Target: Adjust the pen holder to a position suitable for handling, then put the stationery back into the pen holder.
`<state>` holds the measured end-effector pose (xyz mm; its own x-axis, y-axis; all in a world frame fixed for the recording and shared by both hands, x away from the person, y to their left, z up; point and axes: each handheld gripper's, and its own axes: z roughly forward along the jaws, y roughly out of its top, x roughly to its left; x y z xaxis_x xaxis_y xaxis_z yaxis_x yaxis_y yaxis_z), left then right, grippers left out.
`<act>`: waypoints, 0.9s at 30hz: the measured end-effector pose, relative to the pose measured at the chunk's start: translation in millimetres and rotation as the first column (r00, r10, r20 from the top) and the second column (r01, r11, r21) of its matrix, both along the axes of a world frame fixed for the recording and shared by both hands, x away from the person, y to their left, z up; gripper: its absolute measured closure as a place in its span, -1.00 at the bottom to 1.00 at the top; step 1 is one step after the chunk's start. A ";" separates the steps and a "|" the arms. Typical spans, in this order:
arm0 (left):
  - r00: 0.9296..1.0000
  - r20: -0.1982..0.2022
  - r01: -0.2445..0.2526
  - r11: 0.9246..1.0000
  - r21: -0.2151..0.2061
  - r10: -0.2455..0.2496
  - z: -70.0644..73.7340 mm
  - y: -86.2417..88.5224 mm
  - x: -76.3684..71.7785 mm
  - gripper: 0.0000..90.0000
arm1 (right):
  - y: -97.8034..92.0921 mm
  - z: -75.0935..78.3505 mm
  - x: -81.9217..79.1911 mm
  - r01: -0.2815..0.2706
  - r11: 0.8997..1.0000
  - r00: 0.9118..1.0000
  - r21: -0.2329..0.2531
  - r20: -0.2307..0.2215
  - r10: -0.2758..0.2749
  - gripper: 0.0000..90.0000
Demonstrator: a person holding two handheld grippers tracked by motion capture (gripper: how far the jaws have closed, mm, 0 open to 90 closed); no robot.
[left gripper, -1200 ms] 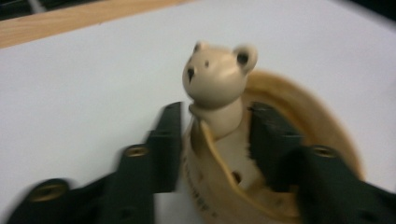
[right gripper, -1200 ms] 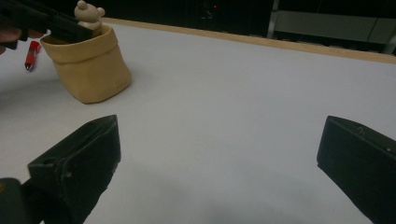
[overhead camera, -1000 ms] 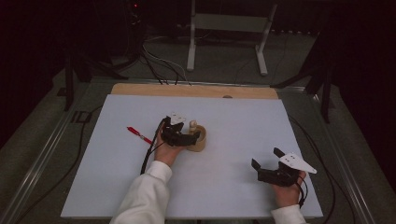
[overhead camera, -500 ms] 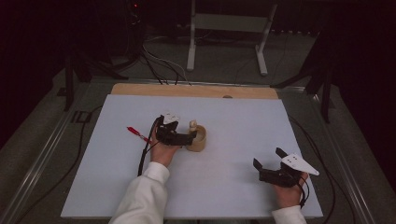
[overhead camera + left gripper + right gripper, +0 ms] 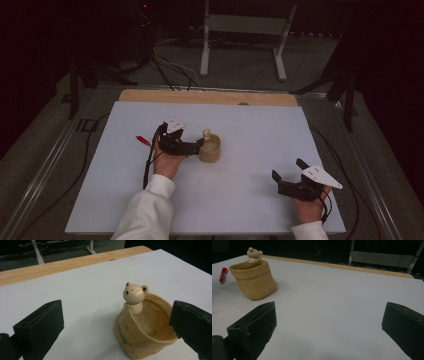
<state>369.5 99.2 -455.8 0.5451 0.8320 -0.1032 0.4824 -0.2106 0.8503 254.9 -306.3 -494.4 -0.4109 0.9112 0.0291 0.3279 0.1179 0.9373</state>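
While both hands sit on the white table, here's the call, view by view.
High view: left gripper is at the tan pot near centre, its tips at the pot's 9 o'clock; a red pen lies off at 9 o'clock of that hand.
High view, right: right gripper is well apart at 4 o'clock, jaws spread over bare table.
Left gripper view: jaws wide apart, gripping nothing; the pot with its bear head is between them, close to the right-hand jaw, possibly touching it.
Right gripper view: jaws apart, pot at 10 o'clock.
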 end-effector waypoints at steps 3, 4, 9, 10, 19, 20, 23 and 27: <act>1.000 -0.005 -0.024 0.999 0.025 0.024 1.3 4.3 -1.0 -0.99 | 0.0 0.2 -0.2 0.001 1.000 1.000 -0.001 0.001 -0.001 -1.00; 1.000 -0.006 -0.026 0.999 0.028 0.026 1.7 5.9 -1.2 -0.99 | -0.1 0.0 0.0 0.001 1.000 1.000 -0.001 0.001 -0.001 -1.00; 0.999 -0.010 -0.050 0.998 0.030 0.050 3.0 13.8 -2.1 -0.99 | -0.7 -0.1 -0.1 0.003 1.000 1.000 0.003 0.000 -0.003 -1.00; 0.998 -0.010 -0.057 0.998 0.031 0.058 3.0 15.3 -2.5 -0.99 | -0.8 0.0 -0.2 0.002 1.000 1.000 0.002 0.001 -0.002 -1.00; 0.995 -0.037 -0.087 0.995 0.049 0.089 -2.2 29.0 -3.1 -0.99 | -0.5 -0.1 -0.1 0.004 1.000 1.000 -0.002 -0.001 -0.004 -1.00; 0.995 -0.039 -0.092 0.995 0.049 0.094 -2.9 30.2 -3.2 -0.99 | -0.4 -0.1 -0.1 0.003 1.000 1.000 -0.002 0.000 -0.003 -1.00; 0.994 -0.043 -0.097 0.994 0.049 0.099 -4.5 33.6 -4.0 -0.99 | 0.0 -0.2 0.0 0.003 1.000 1.000 -0.003 -0.001 -0.003 -1.00; 0.992 -0.050 -0.109 0.992 0.055 0.112 -6.0 40.4 -3.7 -0.99 | -0.1 -0.3 -0.1 0.002 1.000 1.000 -0.002 -0.002 -0.002 -1.00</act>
<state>365.8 139.5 -461.8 0.4443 0.8919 -0.0840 0.5491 -0.1970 0.8122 254.8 -306.5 -494.8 -0.4087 0.9122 0.0283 0.3299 0.1187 0.9365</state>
